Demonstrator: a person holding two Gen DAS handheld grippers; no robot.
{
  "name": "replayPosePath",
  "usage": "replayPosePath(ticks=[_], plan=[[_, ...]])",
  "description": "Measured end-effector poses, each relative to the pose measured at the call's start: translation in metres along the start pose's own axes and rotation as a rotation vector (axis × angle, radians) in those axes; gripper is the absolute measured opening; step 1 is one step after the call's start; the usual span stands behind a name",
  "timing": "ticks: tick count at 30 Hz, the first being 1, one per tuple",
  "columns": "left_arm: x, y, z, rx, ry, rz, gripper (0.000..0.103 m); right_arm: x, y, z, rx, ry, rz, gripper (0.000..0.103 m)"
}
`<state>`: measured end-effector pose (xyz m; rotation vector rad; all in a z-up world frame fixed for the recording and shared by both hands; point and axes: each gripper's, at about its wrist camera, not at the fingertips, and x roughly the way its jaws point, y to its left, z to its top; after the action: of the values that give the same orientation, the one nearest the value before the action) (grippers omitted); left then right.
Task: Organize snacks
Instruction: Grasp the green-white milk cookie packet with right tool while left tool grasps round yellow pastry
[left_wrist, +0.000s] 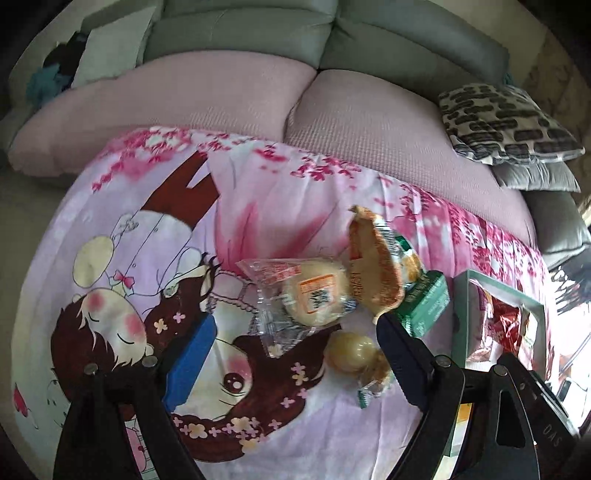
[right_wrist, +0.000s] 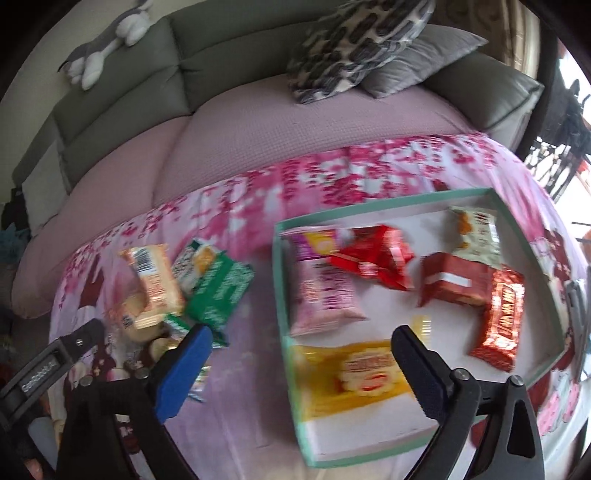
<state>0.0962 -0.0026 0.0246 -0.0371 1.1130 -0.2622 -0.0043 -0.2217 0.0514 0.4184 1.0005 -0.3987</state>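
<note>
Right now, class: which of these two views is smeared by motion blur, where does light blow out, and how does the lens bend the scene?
Right wrist view: blurred, most on the yellow packet in the box. Left wrist view: sharper; the bun label shows. Both: white glare at the right edge, sofa lines bowed, dark corners.

A home living room is showing here. A grey-green sofa (right_wrist: 122, 99) is running along the back, its seats (left_wrist: 229, 92) wearing pink covers, with patterned throw pillows (right_wrist: 351, 48) leaning in one corner and a plush cat toy (right_wrist: 107, 40) lying on the backrest. A cartoon-print cloth (left_wrist: 147, 258) is covering the worktop in front.
</note>
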Motion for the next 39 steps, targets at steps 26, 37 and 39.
replayPosePath(ticks=[26,37,39], plan=[[0.034,0.034,0.005,-0.109,0.102,-0.021,0.089,0.075,0.059,-0.027,-0.001,0.192,0.194,0.065],[0.035,0.027,-0.006,-0.098,0.141,-0.041,0.089,0.082,0.057,-0.038,-0.052,0.215,0.136,0.055],[0.036,0.025,-0.009,-0.100,0.153,-0.063,0.089,0.079,0.060,-0.041,-0.099,0.196,0.078,0.055]])
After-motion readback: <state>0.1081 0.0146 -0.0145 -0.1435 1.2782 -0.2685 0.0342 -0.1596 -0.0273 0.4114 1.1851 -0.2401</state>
